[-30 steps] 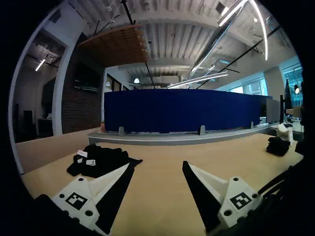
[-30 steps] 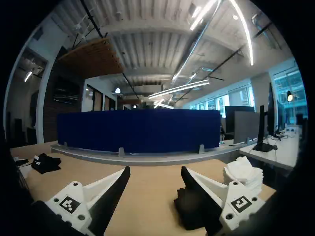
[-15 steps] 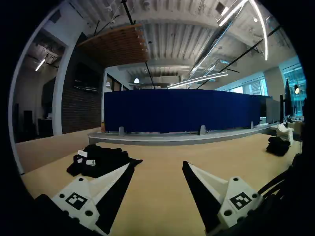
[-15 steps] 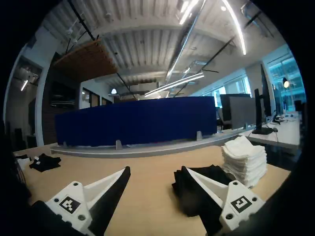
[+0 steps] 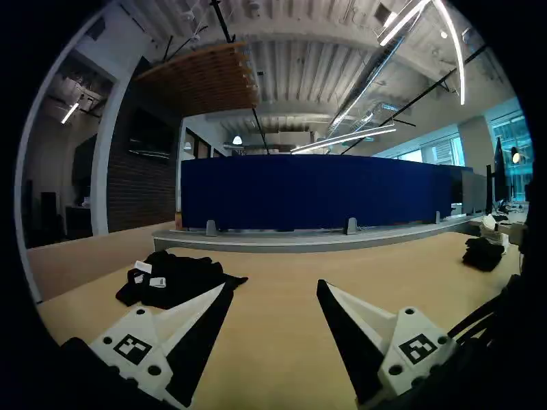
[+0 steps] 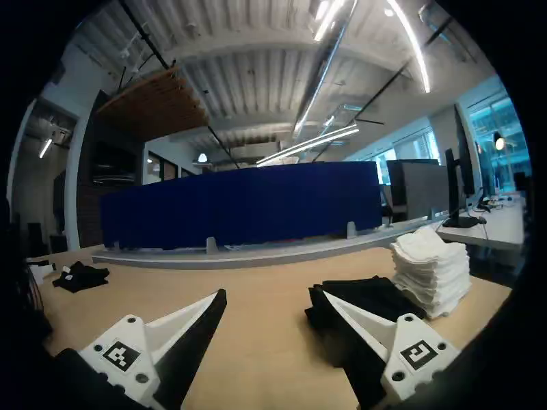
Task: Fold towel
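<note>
A heap of crumpled black towels [image 5: 174,277] with white tags lies on the wooden table, just beyond my left gripper's [image 5: 272,292] left fingertip. The left gripper is open and holds nothing. In the right gripper view the same heap [image 6: 82,277] sits far off at the left. My right gripper [image 6: 272,301] is open over the table, its right finger in front of a stack of folded black towels [image 6: 362,301]. Beside that stack stands a pile of folded white towels [image 6: 432,268]. In the left gripper view the black stack [image 5: 483,253] lies far right.
A blue partition [image 5: 314,191] on a grey base runs along the table's far edge [image 5: 301,240]. Bare wooden tabletop [image 6: 273,342] spreads between the heap and the stacks. Desks with monitors [image 6: 458,205] stand at the far right.
The left gripper has stayed still. The right gripper has swung and tipped slightly, bringing the white pile and black stack more fully into view near its right finger.
</note>
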`<action>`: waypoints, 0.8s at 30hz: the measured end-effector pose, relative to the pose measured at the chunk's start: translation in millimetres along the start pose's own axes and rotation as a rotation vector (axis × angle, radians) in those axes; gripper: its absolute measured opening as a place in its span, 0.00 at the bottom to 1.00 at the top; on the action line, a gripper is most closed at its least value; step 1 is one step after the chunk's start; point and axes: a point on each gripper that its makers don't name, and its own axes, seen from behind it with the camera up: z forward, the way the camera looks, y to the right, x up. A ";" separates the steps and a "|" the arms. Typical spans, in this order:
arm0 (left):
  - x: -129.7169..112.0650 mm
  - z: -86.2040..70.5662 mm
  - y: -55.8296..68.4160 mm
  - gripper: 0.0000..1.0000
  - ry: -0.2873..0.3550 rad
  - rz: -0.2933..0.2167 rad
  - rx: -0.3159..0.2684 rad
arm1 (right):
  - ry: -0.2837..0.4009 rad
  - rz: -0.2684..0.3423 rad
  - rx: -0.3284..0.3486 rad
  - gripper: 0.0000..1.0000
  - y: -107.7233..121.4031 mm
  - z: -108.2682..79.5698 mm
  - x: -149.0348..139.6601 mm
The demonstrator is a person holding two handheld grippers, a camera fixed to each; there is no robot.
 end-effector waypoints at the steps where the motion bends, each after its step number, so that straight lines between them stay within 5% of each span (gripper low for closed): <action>1: -0.1 0.0 0.0 0.90 0.000 0.000 0.000 | -0.001 -0.008 0.000 1.00 -0.5 -0.5 -0.9; 12: -0.6 -0.4 -0.4 0.90 0.000 0.000 0.000 | -0.007 -0.080 -0.002 1.00 -3.2 -1.5 -8.6; 24: -1.0 -0.7 -0.9 0.91 0.000 0.000 0.000 | -0.011 -0.083 -0.005 1.00 0.7 -0.3 -11.7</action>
